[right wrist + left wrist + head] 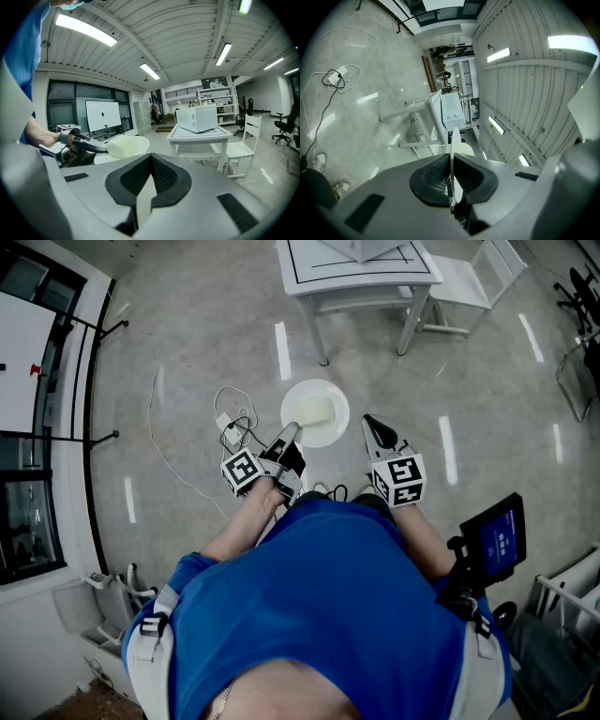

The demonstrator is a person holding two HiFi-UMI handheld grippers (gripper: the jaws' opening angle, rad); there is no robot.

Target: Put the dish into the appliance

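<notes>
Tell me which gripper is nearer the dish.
Left. The left gripper is shut on the rim of the dish; the right gripper, shut and empty, is beside it, apart.

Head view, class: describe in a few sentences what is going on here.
A person in a blue shirt stands with a tool in each hand. The left tool is clamped on the rim of a white plate carrying a pale block. The right tool is shut and empty beside it. The white microwave sits on a table ahead, not yet reached.
</notes>
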